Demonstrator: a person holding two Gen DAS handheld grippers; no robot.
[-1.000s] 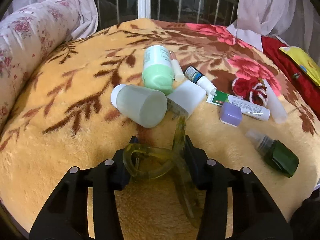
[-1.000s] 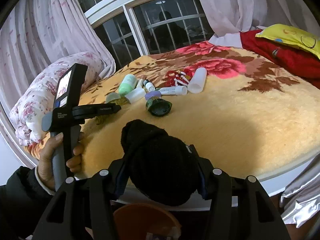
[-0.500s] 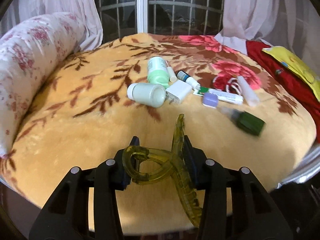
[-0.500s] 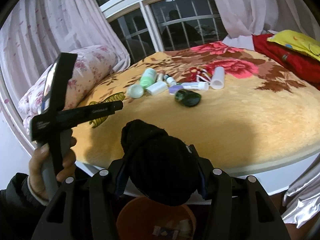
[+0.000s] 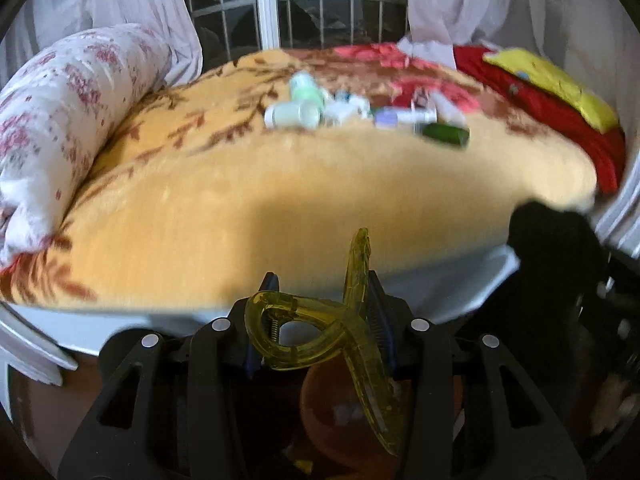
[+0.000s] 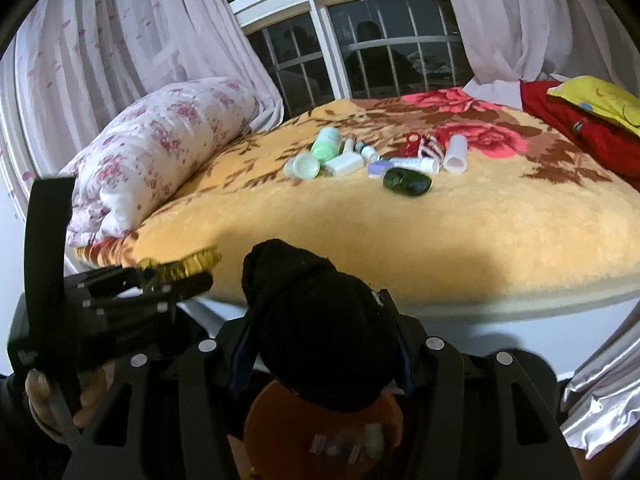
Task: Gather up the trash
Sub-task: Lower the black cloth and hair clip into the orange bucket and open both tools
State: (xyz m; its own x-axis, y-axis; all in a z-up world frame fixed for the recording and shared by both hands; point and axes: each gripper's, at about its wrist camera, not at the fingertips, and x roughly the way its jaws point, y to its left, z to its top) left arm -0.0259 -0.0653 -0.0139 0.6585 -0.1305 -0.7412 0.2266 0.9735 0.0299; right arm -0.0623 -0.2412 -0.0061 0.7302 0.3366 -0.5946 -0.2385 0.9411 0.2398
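Meanwhile, my left gripper (image 5: 320, 320) pinches a yellow hair clip (image 5: 320, 332), my right gripper (image 6: 320, 344) a black cloth (image 6: 320, 320), over the orange bin (image 6: 304, 436); bottles (image 6: 324, 150) remain on the bed (image 6: 460, 232).

Left gripper (image 5: 320, 300) is closed, its two black fingers (image 5: 256, 320) pinching a yellow-green clip (image 5: 320, 336) that juts up and forward between them. In the right wrist view the same gripper sits at near left, held level and pointing right, with a bare hand (image 6: 48, 396) wrapped round its handle. Right gripper (image 6: 320, 320) is closed too, its fingers (image 6: 240, 344) squeezing a bulky black cloth (image 6: 320, 336) that bulges above them
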